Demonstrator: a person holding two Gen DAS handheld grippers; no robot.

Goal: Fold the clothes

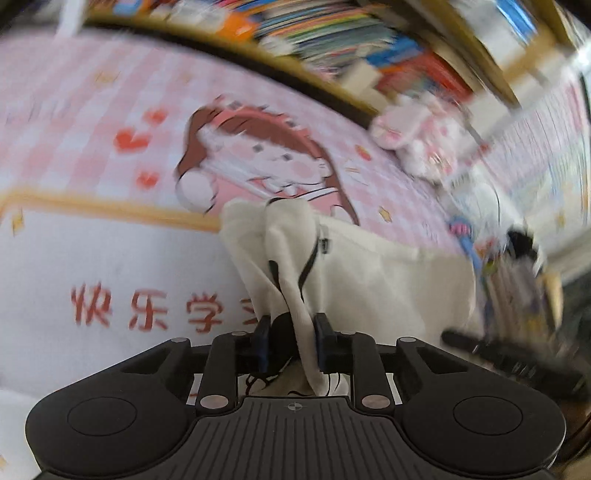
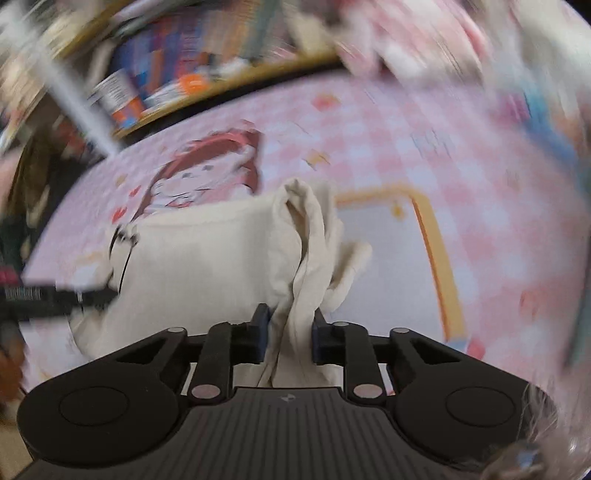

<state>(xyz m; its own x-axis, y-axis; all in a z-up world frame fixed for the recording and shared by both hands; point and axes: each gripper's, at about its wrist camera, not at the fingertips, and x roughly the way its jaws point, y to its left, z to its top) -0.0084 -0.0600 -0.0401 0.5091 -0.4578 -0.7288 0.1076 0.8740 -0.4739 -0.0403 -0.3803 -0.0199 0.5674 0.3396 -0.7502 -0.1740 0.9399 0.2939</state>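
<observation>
A cream-white garment (image 1: 369,273) with a thin black cord hangs stretched between both grippers above a pink checked mat. My left gripper (image 1: 291,325) is shut on a bunched corner of the garment, cloth and cord pinched between the blue pads. In the right wrist view the same garment (image 2: 207,251) spreads to the left, and my right gripper (image 2: 290,320) is shut on its other bunched corner. The opposite gripper shows as a dark blurred bar at each view's edge (image 2: 55,297). Both views are motion-blurred.
The pink checked mat (image 1: 92,122) with a cartoon girl and red characters covers the desk. A wooden shelf of colourful books (image 1: 325,33) runs behind it. A pink plush toy (image 1: 413,136) and a cluttered stationery pile (image 1: 517,273) sit at the right.
</observation>
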